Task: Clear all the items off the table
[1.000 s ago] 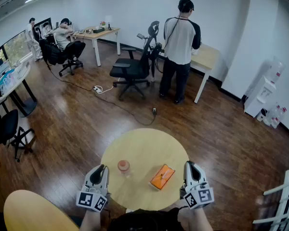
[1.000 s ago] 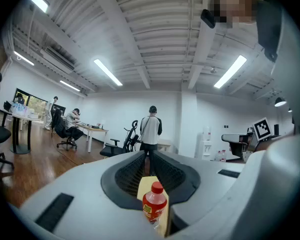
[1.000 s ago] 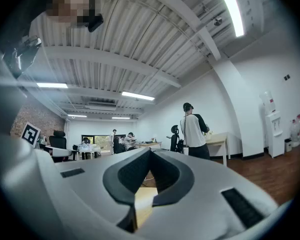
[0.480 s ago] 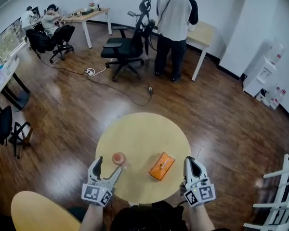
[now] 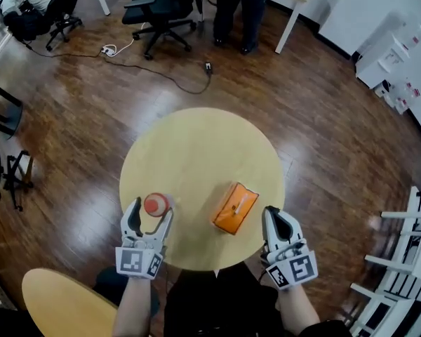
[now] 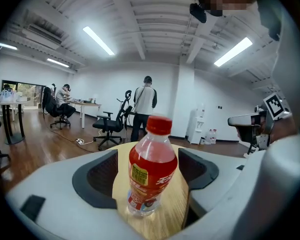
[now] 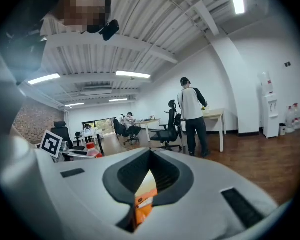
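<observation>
My left hand-held gripper (image 5: 151, 211) sits low at the near-left edge of the round, light wood worktop (image 5: 196, 146). Its 2 jaws are spread and have just been opening. Between them stands the bottle (image 5: 156, 203), upright on the worktop, a clear plastic one filled with red drink and topped with a red cap. In the left gripper view the bottle (image 6: 152, 169) is midway between the dark pads, and I see a gap on each side, so neither pad presses on it.

My right hand-held gripper (image 5: 276, 217) is at the near-right edge of the same worktop, with its jaws pressed together at the tips and nothing pinched. The orange pack (image 5: 235, 208) lies flat on the worktop just to its left, turned at an angle, with a pale strip on its top face. In the right gripper view a slice of that pack (image 7: 144, 204) shows through the narrow slit below the closed tips, beyond the jaws.

The bottle and the pack are apart from each other, both in the near half of the worktop. Past it is dark wood floor (image 5: 323, 118), where a cable (image 5: 161, 72) runs. An office chair (image 5: 158, 9) and a standing person (image 5: 238, 5) are at the far side.
</observation>
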`<state>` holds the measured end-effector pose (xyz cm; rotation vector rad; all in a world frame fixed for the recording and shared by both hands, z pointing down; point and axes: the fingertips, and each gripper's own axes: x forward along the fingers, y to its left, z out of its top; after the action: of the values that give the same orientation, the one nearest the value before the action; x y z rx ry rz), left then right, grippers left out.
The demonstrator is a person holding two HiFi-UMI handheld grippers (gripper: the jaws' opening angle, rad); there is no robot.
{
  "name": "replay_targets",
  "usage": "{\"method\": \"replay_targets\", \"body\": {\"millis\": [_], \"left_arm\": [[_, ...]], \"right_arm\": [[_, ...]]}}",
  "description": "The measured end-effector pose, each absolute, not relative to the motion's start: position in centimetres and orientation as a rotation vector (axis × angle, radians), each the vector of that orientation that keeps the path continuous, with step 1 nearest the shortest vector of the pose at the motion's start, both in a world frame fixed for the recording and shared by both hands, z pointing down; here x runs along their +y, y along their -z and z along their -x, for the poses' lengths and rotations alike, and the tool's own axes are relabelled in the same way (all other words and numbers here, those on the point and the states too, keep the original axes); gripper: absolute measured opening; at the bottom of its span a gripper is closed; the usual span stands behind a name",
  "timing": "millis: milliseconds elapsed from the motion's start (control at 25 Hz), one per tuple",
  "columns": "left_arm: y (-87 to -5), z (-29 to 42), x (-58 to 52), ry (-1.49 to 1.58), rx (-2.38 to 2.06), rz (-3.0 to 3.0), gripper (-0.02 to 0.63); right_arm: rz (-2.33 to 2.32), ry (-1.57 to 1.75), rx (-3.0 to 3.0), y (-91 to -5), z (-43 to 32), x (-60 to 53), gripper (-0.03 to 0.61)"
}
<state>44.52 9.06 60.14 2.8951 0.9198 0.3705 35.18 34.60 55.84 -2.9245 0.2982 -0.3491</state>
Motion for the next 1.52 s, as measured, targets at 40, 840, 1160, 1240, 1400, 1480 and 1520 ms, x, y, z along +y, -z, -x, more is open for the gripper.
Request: {"method": "replay_targets", "body": {"millis": [40, 840, 1160, 1240, 1400, 1480, 1520], "left_arm": [[-60.8, -44.7, 9.4, -0.379, 0.913, -2.893, 0.379], [-57.5, -47.0, 10.3, -0.318, 0.849, -2.795, 0.319], [-50.5, -42.1, 4.9, -0.098, 0.577, -2.91, 0.319], [-49.8, -39.5, 2.1, -0.067, 0.441, -2.961, 0.319], [-50.2, -32.2, -3.7, -0.063, 0.102, -2.973, 0.319], [-50.8, -28.7, -5.6, -0.088, -0.044, -2.963, 0.318], [-51.1, -27.0, -6.5, -0.095, -0.107, -2.956, 0.318]], "right_arm": [[2.917, 0.379, 0.292, -56.8, -34.9, 34.8, 0.003], [2.937, 0.308, 0.377, -53.0, -37.4, 38.7, 0.003], [2.862, 0.091, 0.716, -49.5, -40.9, 35.2, 0.003], [2.808, 0.083, 0.849, -49.9, -41.8, 32.6, 0.003], [2.701, 0.136, 1.143, -50.9, -42.5, 26.1, 0.003], [2.652, 0.158, 1.257, -51.2, -42.5, 23.4, 0.003], [2.628, 0.168, 1.306, -51.4, -42.2, 21.9, 0.003]]}}
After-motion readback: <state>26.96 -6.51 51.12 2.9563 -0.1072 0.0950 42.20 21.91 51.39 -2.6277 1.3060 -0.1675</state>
